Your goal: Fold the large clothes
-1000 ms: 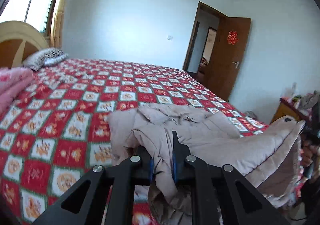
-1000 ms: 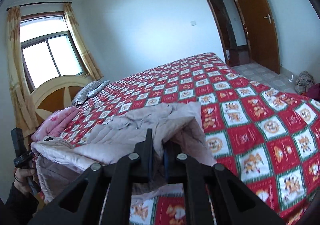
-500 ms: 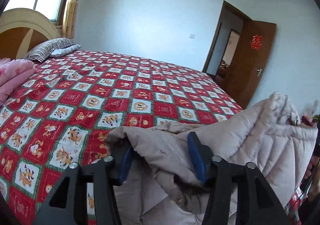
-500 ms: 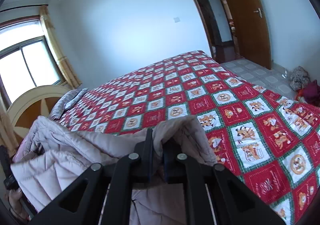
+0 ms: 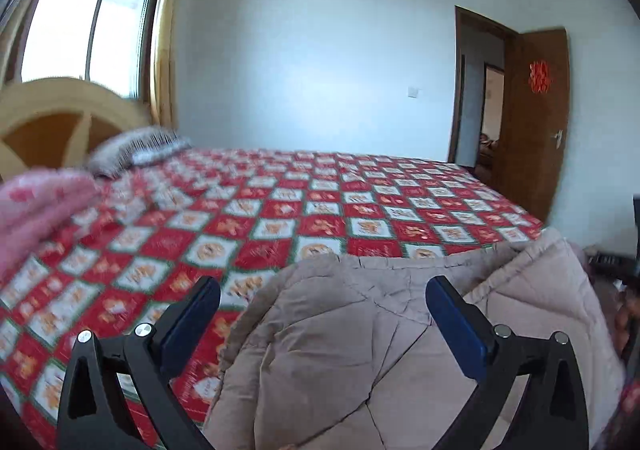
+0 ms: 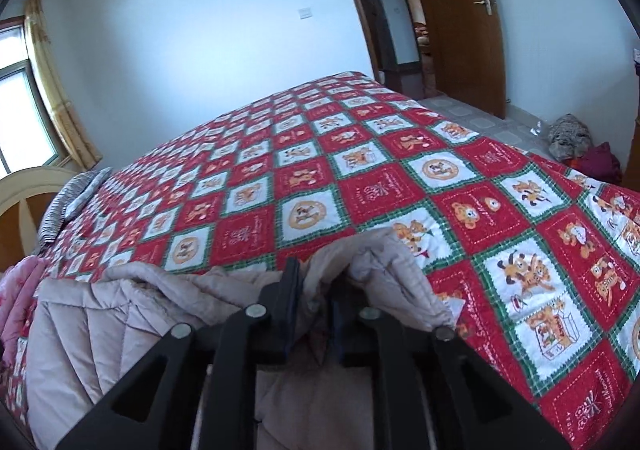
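Big puffy beige coat (image 5: 360, 350) lying at the near edge of the bed (image 5: 320, 210), on the red checked blanket (image 6: 400, 178); folded over once by the look of it, with a thick doubled edge showing on the right side of the left view; not yet small or tidy, so probably more folds to do and some smoothing too.

Left gripper (image 5: 320, 314) over the coat with its fingers (image 5: 456, 326) far apart; just opened wide, letting go; coat under and between them, but not pinched.

Right gripper (image 6: 314, 306) down at the coat's far corner; fingers (image 6: 290, 302) close together with only a small gap; just opened a little; a fold of coat bunched in the gap and puffing up on both sides; hard to tell if the pads press on it or have let it slip free.

Nothing else on this part of the bed; striped pillow (image 5: 136, 148) near the headboard (image 5: 60, 114), pink bedding (image 5: 36, 206) off to the left, brown door (image 6: 456, 10) open past the foot of the bed.

Best guess: one fold laid down, both hands letting go; next, pick new spots and fold again.
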Motion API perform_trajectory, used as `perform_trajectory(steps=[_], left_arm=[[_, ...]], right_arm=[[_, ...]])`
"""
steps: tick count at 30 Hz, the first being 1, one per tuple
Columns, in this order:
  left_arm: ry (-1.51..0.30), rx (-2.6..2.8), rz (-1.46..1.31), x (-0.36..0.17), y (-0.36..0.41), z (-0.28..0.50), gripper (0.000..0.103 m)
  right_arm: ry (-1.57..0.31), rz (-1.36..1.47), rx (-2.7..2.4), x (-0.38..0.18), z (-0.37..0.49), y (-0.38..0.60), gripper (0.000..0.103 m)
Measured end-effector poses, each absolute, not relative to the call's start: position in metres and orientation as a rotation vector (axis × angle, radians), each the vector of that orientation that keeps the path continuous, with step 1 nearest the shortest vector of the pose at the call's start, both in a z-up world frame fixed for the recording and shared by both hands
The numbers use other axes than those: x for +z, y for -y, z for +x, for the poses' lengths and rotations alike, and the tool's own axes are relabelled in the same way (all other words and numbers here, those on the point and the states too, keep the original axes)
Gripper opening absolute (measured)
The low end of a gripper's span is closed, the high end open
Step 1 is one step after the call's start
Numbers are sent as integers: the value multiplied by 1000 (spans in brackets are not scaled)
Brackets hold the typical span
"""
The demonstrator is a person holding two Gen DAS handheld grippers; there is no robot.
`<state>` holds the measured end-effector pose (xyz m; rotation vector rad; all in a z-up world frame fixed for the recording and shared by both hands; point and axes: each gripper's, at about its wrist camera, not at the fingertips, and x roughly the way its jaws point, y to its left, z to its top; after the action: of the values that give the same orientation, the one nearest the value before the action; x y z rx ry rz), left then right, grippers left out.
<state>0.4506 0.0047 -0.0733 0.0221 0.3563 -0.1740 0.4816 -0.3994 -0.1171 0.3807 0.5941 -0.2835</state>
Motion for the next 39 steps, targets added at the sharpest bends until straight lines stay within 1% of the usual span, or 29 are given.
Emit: perform_trajectory(steps=[1, 2, 3, 4, 5, 6, 7, 9, 12, 13, 15, 21, 26, 34, 37, 39], left_arm=[[-337, -161, 48, -73, 1, 447, 102], [-318, -133, 66, -74, 7, 444, 102], [-307, -105, 82, -76, 13, 443, 102], [-307, -94, 116, -79, 22, 444, 102], [-308, -62, 163, -84, 30, 448, 102], [-310, -33, 188, -88, 35, 452, 102], [-320, -18, 201, -93, 38, 458, 102], [-365, 36, 210, -106, 39, 474, 102], [-518, 94, 120, -127, 23, 509, 102], [-554, 94, 96, -133, 19, 516, 102], [-612, 81, 22, -141, 7, 528, 102], [-702, 28, -130, -162, -14, 549, 102], [-715, 3, -165, -168, -16, 551, 102], [-729, -9, -187, -169, -19, 557, 102], [-702, -27, -214, -162, -22, 550, 102], [-674, -26, -171, -154, -14, 543, 102]], right_arm=[[-599, 378, -293, -117, 483, 398, 27], [-597, 380, -292, -117, 485, 394, 35], [-587, 380, -284, -116, 483, 389, 46], [-561, 365, -261, -111, 476, 378, 54], [-542, 343, -252, -109, 473, 369, 75], [-509, 312, -242, -105, 467, 357, 93], [-456, 281, -225, -99, 456, 344, 95], [-402, 240, -175, -91, 440, 321, 96], [-396, 147, -92, -94, 440, 283, 97], [-415, 58, -54, -98, 445, 264, 97], [-441, -33, -73, -110, 460, 246, 97], [-634, 27, -109, -154, 508, 262, 97], [-684, 33, -108, -164, 521, 266, 103], [-803, 65, -104, -179, 546, 272, 103], [-828, 82, -107, -182, 552, 276, 103], [-838, 75, -113, -184, 553, 274, 103]])
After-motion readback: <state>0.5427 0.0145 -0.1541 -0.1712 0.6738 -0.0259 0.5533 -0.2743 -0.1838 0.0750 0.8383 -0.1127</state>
